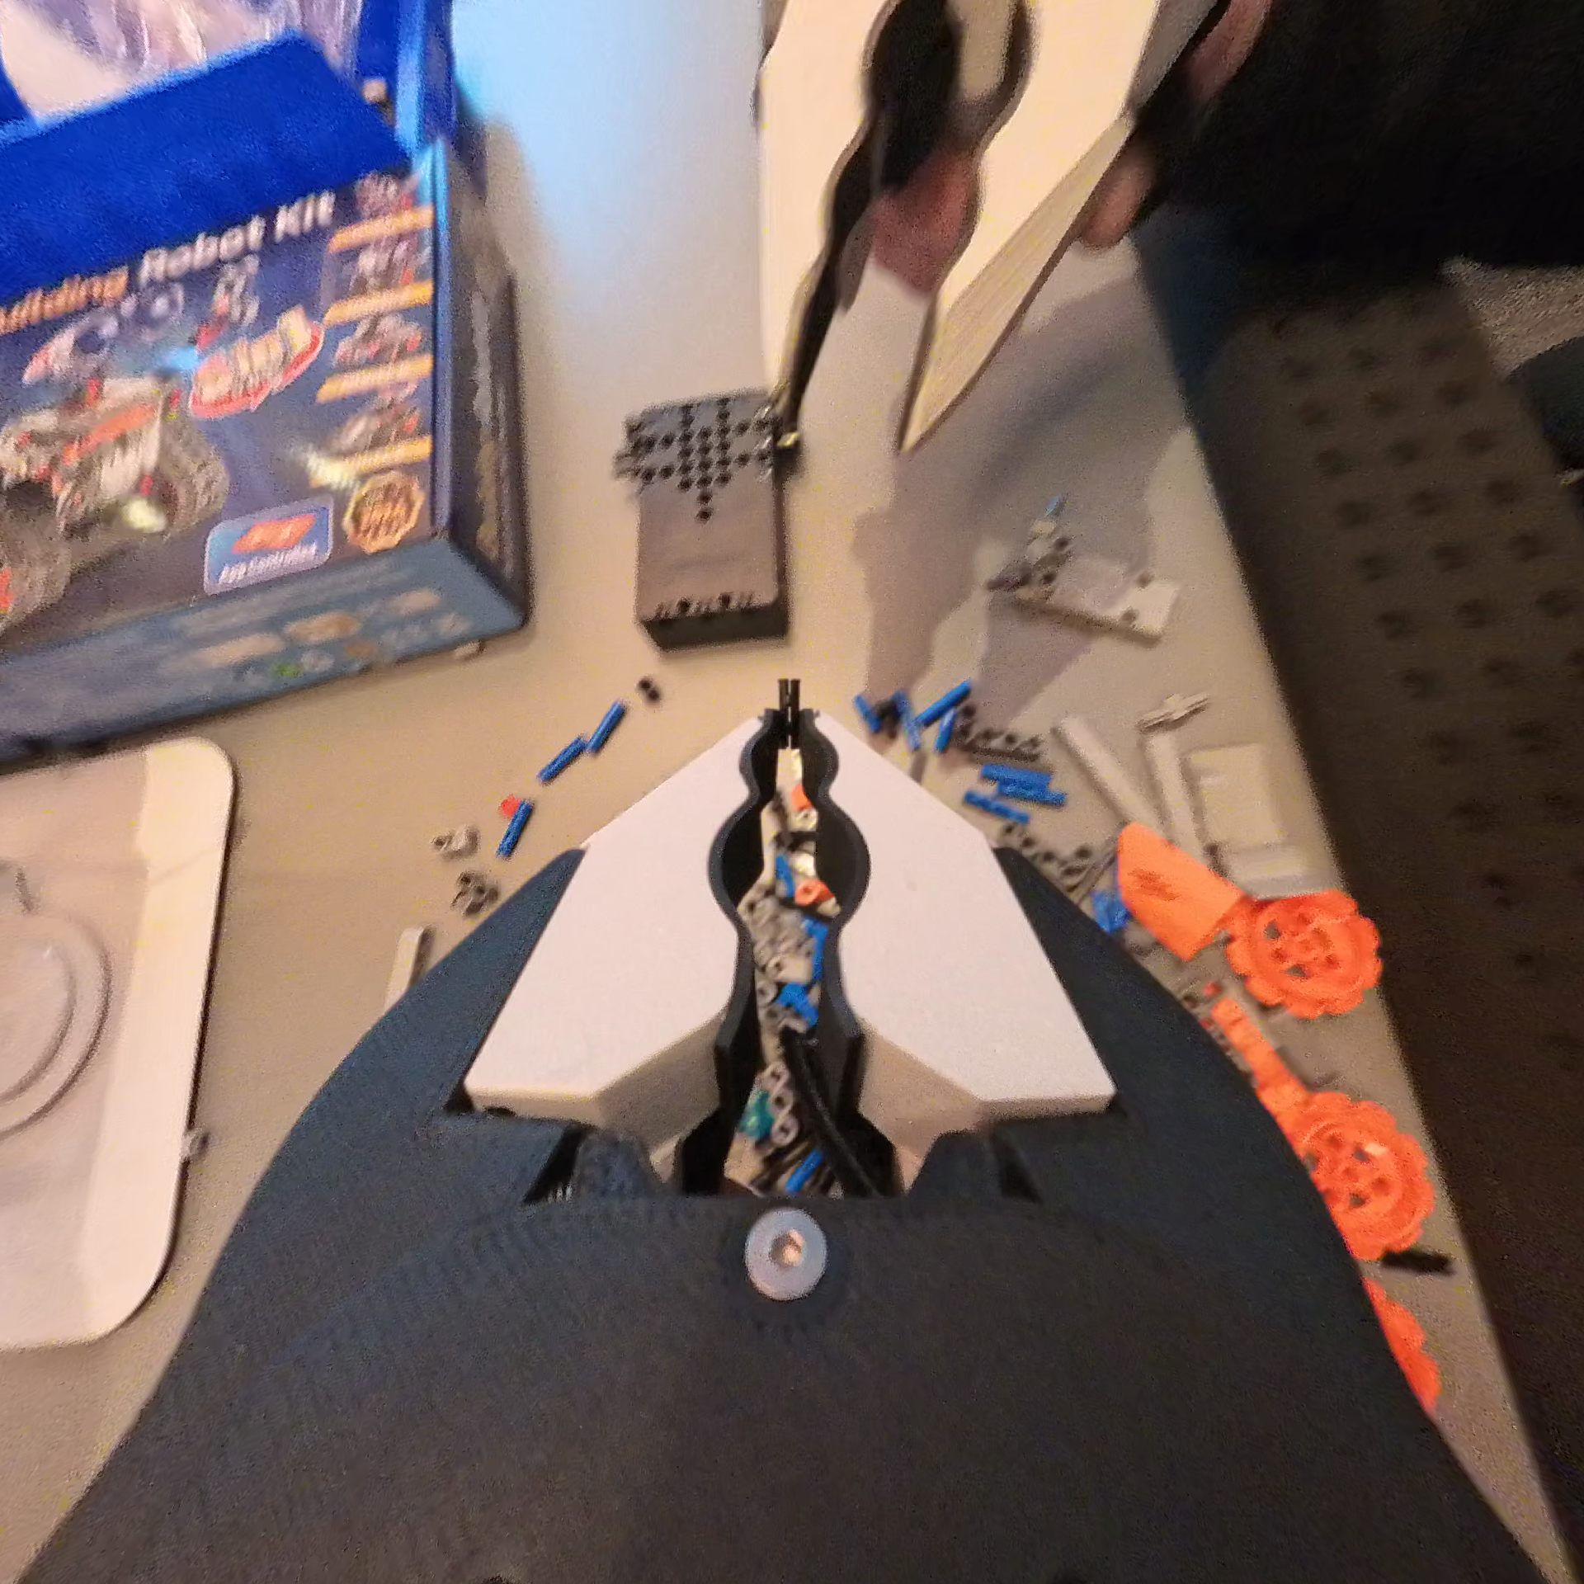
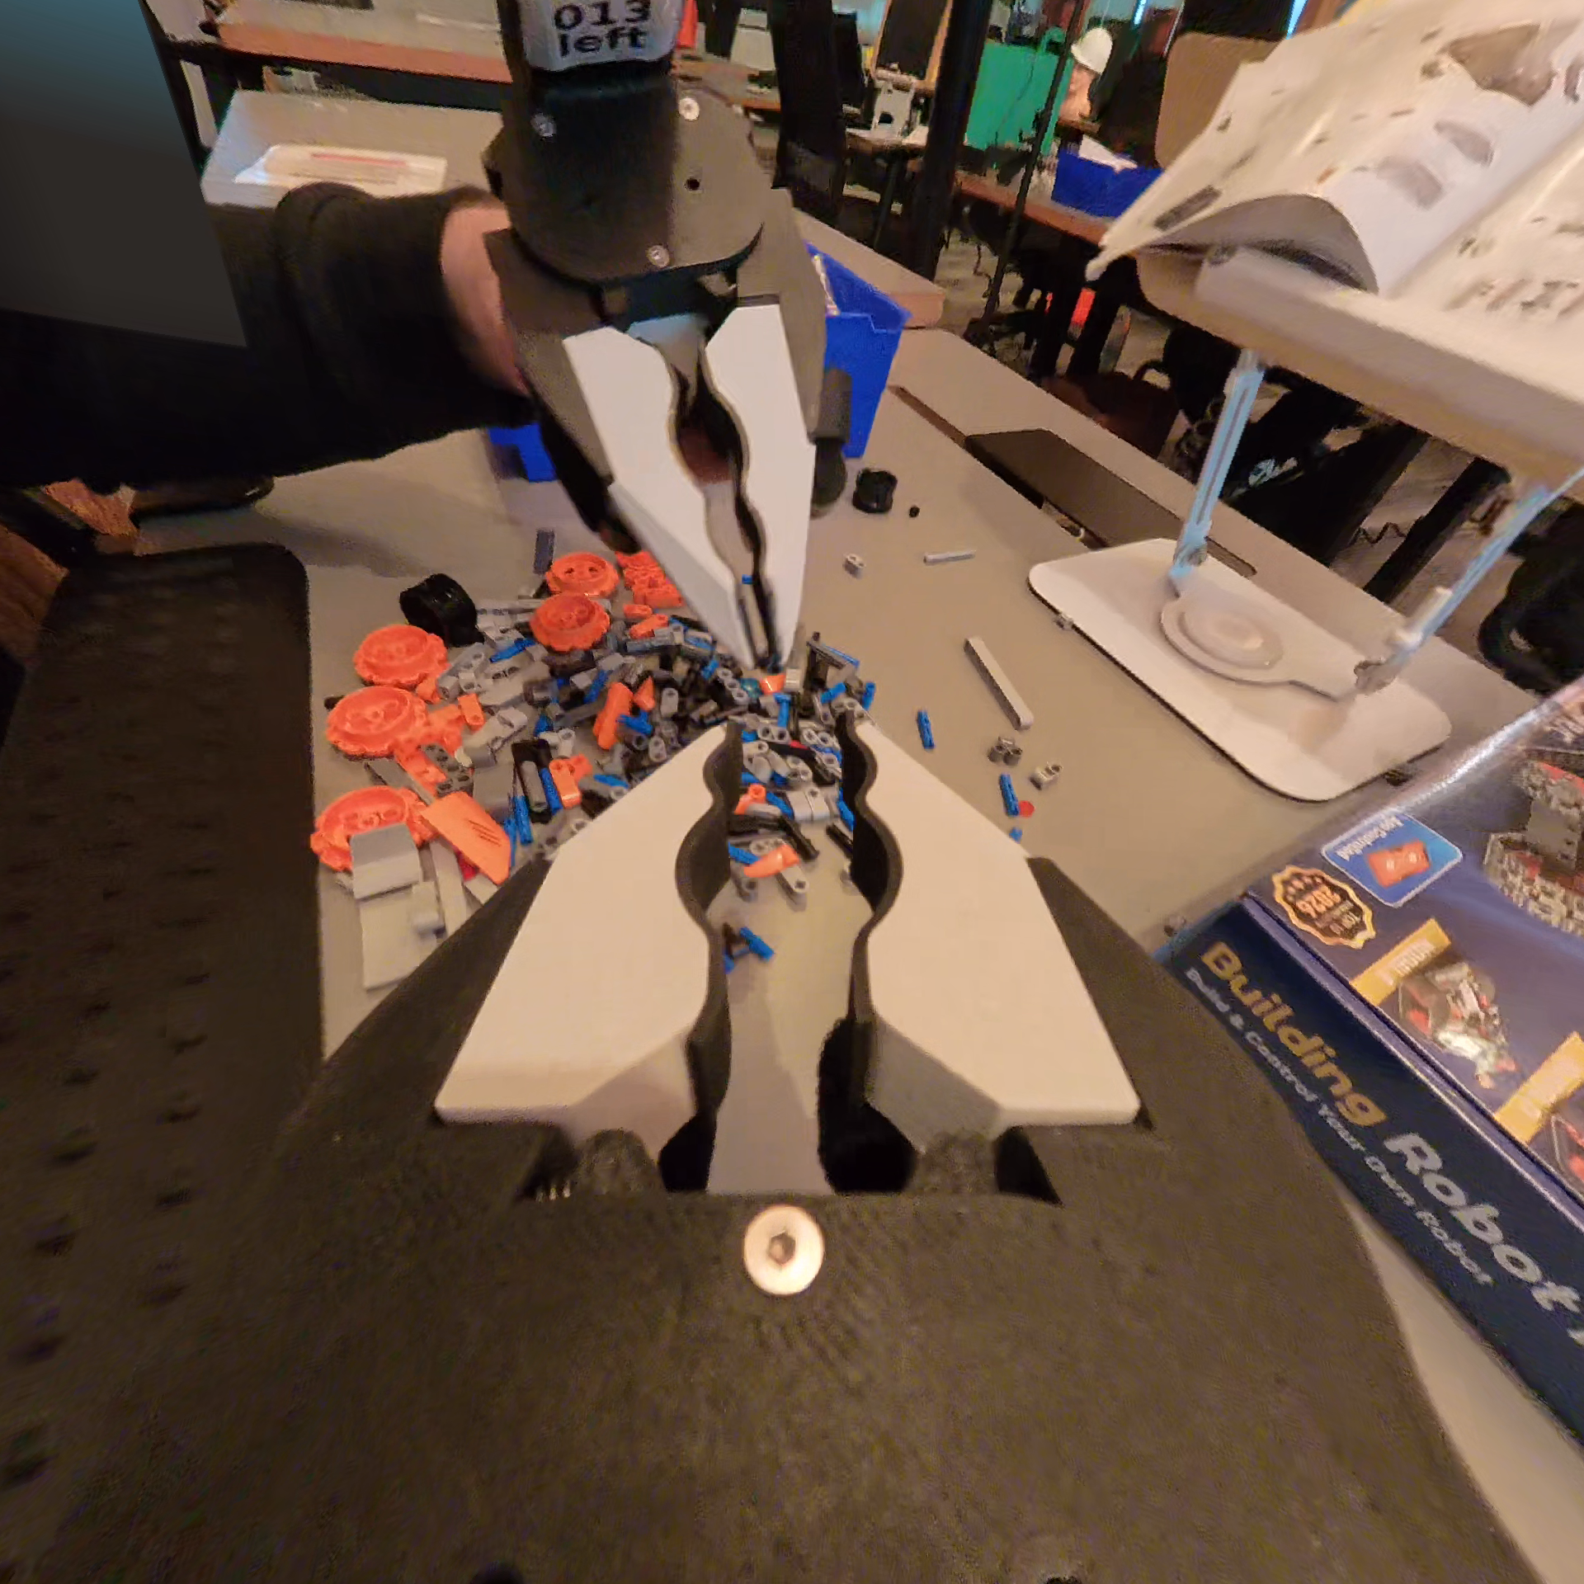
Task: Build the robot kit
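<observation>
Though lettered, box [image 1: 257,386] nr L gripper [image 1: 787,720]

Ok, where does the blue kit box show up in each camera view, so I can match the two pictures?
Left wrist view: the blue kit box fills the upper left, standing on the table left of the dark pegged block.
Right wrist view: the same box lies along the right edge, lower half.
Shared landmark: the white stand base, beside the box in both views.
</observation>
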Demonstrator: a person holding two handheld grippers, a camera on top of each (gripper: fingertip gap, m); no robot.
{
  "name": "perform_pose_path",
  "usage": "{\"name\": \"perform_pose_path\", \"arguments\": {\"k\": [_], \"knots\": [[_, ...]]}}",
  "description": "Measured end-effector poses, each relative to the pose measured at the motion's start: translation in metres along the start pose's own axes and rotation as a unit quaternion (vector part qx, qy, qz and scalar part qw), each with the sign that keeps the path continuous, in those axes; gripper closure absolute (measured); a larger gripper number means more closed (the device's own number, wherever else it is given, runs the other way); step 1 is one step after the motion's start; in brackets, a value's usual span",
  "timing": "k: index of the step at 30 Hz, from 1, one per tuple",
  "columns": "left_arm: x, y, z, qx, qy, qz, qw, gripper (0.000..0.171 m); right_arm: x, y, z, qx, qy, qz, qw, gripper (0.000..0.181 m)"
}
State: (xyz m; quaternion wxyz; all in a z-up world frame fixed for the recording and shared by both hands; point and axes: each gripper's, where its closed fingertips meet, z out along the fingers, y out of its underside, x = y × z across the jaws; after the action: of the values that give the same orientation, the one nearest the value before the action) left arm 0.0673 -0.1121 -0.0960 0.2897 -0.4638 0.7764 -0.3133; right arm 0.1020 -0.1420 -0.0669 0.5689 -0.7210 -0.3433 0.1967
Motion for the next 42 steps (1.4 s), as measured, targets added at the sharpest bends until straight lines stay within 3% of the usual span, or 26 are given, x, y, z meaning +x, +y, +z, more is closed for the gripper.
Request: {"name": "perform_pose_path", "arguments": {"k": [5,13,22,42], "knots": [[0.033,-0.03,0.0,0.045,0.009,0.032,0.998,0.169,-0.01,-0.006,0.008,0.01,0.006,0.008,1.0,0.157],[0.035,-0.04,-0.002,0.051,-0.012,0.057,0.997,0.17,-0.03,-0.008,0.008,0.027,-0.069,0.035,0.997,0.168],[0.031,-0.038,0.006,0.022,-0.039,0.1,0.994,0.169,-0.028,-0.004,0.011,0.023,-0.067,0.044,0.997,0.178],[0.021,-0.033,-0.025,0.081,-0.09,0.061,0.991,0.159,-0.03,-0.036,0.026,0.072,-0.065,0.056,0.994,0.179]]}}
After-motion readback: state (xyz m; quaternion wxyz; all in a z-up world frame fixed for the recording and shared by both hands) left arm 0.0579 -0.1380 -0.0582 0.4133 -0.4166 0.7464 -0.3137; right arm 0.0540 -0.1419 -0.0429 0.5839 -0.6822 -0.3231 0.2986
